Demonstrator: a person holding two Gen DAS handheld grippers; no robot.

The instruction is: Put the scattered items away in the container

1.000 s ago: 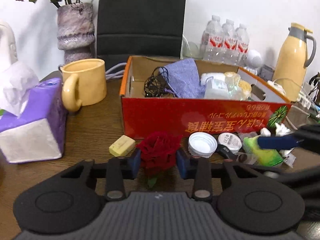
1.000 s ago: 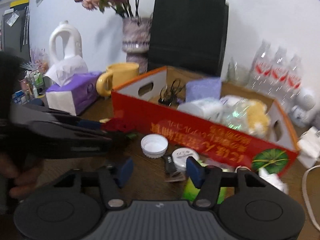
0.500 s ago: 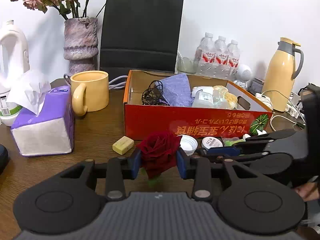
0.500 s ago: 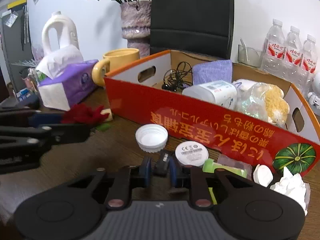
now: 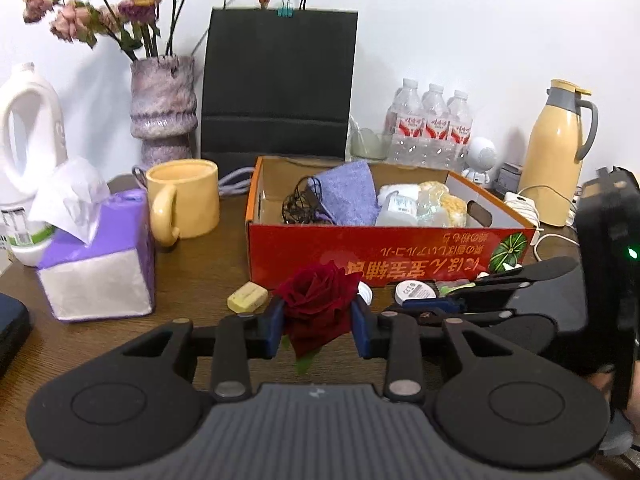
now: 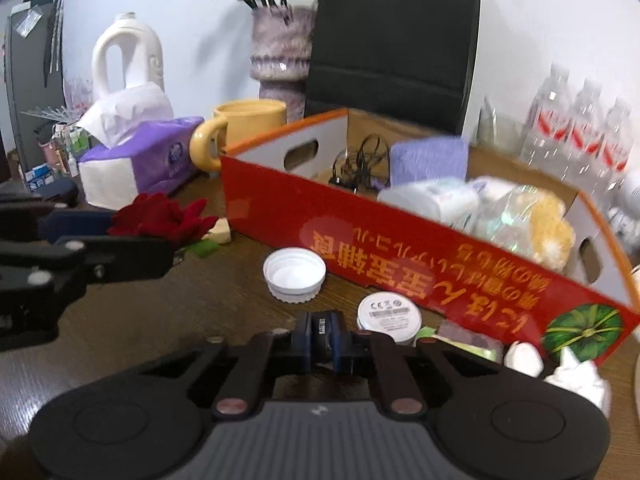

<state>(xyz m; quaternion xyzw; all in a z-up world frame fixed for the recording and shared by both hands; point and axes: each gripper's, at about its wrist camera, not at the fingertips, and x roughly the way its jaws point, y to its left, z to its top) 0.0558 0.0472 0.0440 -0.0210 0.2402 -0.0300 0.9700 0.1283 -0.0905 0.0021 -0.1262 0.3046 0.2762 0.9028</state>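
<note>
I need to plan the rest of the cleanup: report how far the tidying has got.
Done: cable, purple cloth and white bottle already lie in the red box. In hand: left hand-held gripper grips the red rose; right hand-held gripper has just closed on a small black item. Left: yellow eraser, white cap, round tin, tissue scraps.
</note>
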